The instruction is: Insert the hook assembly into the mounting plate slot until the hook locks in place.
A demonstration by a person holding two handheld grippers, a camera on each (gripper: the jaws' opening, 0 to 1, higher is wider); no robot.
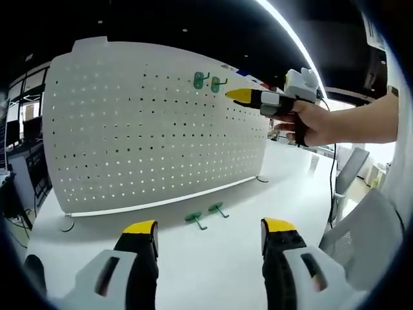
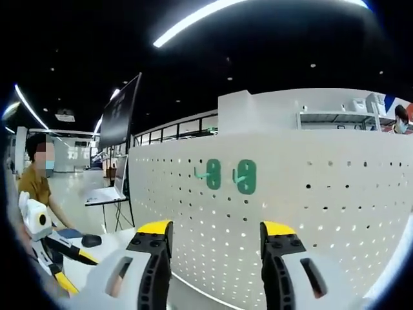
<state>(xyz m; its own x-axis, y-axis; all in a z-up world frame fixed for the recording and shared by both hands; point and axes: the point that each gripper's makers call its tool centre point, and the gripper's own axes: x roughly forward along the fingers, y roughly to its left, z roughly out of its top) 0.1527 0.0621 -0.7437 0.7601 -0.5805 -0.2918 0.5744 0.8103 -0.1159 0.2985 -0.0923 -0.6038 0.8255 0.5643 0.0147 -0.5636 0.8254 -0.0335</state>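
A white pegboard (image 1: 155, 129) stands upright on the table and carries two green hooks (image 1: 208, 81) near its upper right. Two more green hooks (image 1: 206, 215) lie on the table in front of its foot. My left gripper (image 1: 210, 234) hangs open above the table, short of those loose hooks, with nothing between its jaws. A hand holds my right gripper (image 1: 242, 95) near the mounted hooks; its yellow tips look closed together there. In the right gripper view the right gripper (image 2: 215, 234) stands open and empty, facing the pegboard (image 2: 310, 194) and its two mounted hooks (image 2: 230, 175).
The white table (image 1: 226, 258) stretches past the pegboard to the right, where grey chairs (image 1: 361, 219) stand. In the right gripper view a person sits at the far left beside a tall dark screen (image 2: 119, 116), and the left gripper (image 2: 45, 239) shows low at the left.
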